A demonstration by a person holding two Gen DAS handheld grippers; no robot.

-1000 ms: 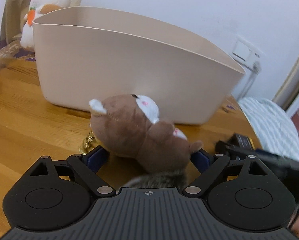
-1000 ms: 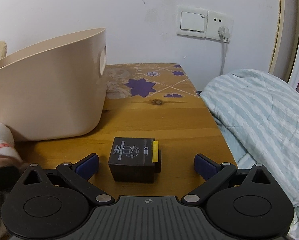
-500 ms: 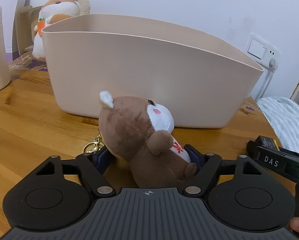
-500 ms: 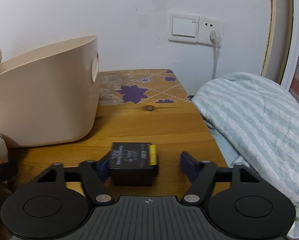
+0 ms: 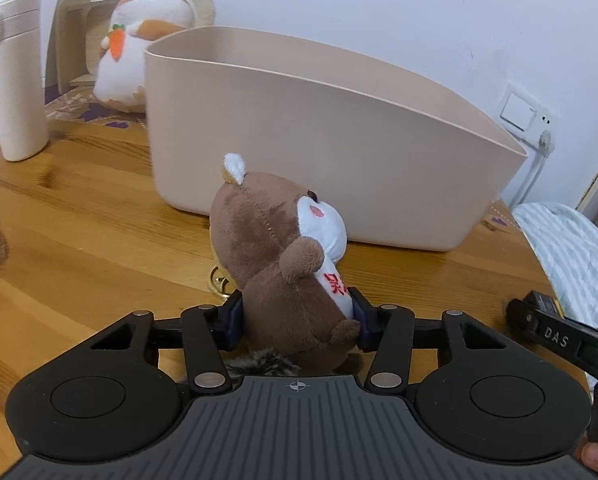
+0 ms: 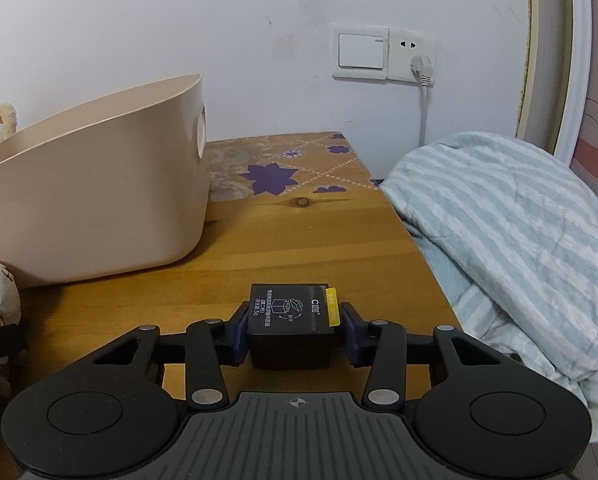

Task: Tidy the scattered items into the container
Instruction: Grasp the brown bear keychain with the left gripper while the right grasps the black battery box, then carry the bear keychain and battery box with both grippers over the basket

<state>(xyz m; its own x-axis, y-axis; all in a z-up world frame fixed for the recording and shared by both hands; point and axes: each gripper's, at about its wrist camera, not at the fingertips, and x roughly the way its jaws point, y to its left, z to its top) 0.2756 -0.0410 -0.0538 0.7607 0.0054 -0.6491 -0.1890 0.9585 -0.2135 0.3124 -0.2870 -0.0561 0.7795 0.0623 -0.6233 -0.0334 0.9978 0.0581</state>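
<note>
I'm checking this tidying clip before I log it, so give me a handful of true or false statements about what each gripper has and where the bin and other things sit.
1. The left gripper is shut on the brown plush toy. True.
2. The right gripper has its jaws wide open over the black box. False: the jaws are closed against both sides of the box.
3. The brown plush toy is already inside the beige bin. False: it is in front of the bin, outside it, above the wooden table.
4. A white bottle stands upright on the table, left of the bin. True.
5. A striped blanket lies off the table's right edge. True.
</note>
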